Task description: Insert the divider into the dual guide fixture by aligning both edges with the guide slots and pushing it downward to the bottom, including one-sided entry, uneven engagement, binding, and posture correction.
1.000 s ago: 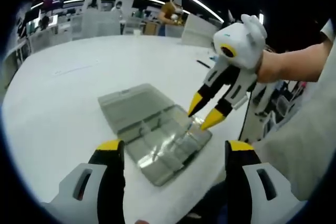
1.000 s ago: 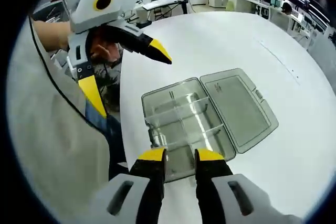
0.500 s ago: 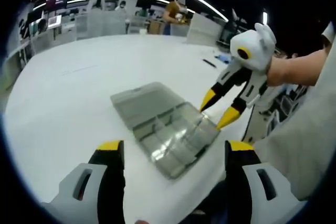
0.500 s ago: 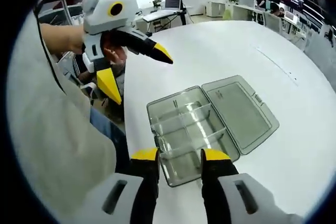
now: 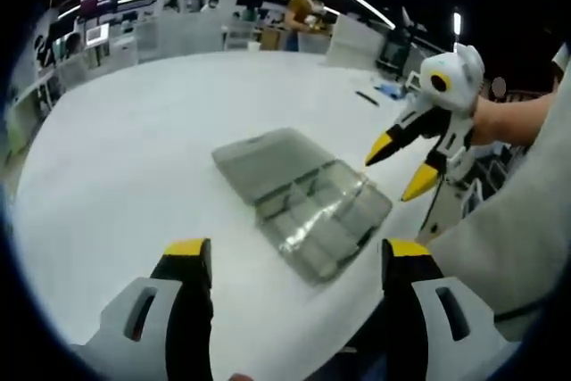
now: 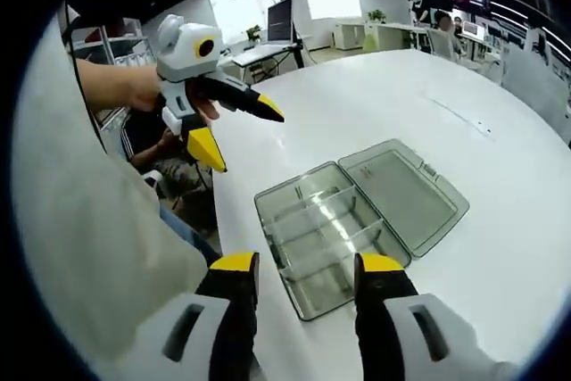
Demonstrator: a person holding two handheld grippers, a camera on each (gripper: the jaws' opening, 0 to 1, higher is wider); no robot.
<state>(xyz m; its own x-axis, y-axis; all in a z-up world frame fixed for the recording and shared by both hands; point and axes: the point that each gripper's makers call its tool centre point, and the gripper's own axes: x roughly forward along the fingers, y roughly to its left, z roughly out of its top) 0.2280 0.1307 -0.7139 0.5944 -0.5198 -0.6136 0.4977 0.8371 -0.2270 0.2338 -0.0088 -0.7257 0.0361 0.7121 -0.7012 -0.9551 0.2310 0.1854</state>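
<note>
A clear plastic compartment box [image 5: 312,211] lies on the white table [image 5: 134,158] with its lid [image 5: 263,160] folded flat beside it. Clear dividers [image 6: 332,240] stand across its tray [image 6: 308,247], and its lid [image 6: 406,194] lies to the right. My left gripper [image 5: 294,256] is open, held short of the box with nothing between its jaws. My right gripper [image 6: 306,265] is open too, hovering above the tray's near end. The right gripper [image 5: 400,167] hangs open in the air beside the box. The left gripper [image 6: 239,134] floats open above the table edge, left of the box.
The box sits close to the table's edge [image 6: 219,211], where a person's grey sleeve [image 6: 98,247] fills the side. A dark pen-like item [image 5: 367,98] lies farther out on the table. Desks, monitors and people stand in the background.
The right gripper has lifted off the tray, where its tips were at a divider, and its jaws have spread wider. Both grippers have drawn back from the box.
</note>
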